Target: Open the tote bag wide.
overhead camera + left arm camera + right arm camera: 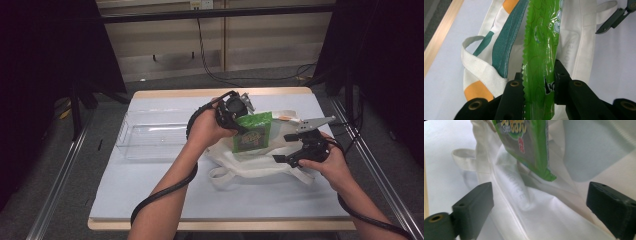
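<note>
Left tongs (242, 123) clamped on a green snack packet (253, 132), gripping it by the flat sealed side near one end. In the left gripper view the packet (541, 52) is glossy crinkled film with a zigzag-cut edge, and the black jaws press on either face.

The packet hangs above a white cloth tote bag (260, 162), tilted, its lower corner right over the bag's rumpled mouth. Can't tell if it touches the fabric. In the right gripper view the packet (529, 145) shows a printed front panel with yellow lettering and a crimped bottom seam.

Right tongs (292, 157) released, jaws spread wide; in its own view the two matte black blocks stand well apart with bag fabric (541, 220) between and below them. Can't tell if either jaw touches the cloth.

The bag is soft woven material, creased, with flat webbing strap handles (220, 175). In the left gripper view it shows teal and orange patches (506, 37) along one side.

A clear rigid plastic tray (150, 137), rectangular, sits left of the bag on the pale blue-grey surface (150, 195), which has a wood-coloured edge.
</note>
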{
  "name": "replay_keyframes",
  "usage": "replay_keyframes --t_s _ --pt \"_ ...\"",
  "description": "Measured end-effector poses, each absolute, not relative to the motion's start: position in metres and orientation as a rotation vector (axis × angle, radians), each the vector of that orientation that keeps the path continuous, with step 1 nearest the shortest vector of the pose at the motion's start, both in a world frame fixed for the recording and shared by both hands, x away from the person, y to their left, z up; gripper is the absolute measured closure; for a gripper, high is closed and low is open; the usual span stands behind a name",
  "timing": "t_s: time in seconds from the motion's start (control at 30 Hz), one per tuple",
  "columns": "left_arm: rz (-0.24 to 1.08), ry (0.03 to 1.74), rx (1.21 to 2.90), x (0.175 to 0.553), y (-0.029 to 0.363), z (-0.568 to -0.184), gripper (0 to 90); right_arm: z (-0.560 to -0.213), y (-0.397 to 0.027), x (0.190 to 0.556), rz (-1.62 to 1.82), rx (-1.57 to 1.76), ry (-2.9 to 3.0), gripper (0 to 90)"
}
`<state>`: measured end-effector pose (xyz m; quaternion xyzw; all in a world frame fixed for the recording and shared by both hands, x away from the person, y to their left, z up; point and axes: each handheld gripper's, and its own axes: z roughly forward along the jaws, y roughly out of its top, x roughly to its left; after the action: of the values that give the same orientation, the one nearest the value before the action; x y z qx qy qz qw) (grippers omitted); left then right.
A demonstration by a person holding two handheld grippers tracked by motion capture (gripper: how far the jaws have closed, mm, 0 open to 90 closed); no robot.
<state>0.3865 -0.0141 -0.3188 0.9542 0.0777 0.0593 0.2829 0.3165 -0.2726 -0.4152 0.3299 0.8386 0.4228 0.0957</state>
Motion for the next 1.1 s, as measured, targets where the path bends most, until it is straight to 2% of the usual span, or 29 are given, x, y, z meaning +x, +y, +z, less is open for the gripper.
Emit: replay_keyframes --t_s 0.6,1.1 --pt "0.072 0.196 2.551 0.387 -0.011 -0.306 76.2 -0.421 -0.276 0.311 1.261 0.981 2.507 1.7" --pt "0.065 0.192 2.555 0.387 -0.004 -0.291 76.6 -0.426 -0.274 0.309 1.258 0.972 2.535 0.9"
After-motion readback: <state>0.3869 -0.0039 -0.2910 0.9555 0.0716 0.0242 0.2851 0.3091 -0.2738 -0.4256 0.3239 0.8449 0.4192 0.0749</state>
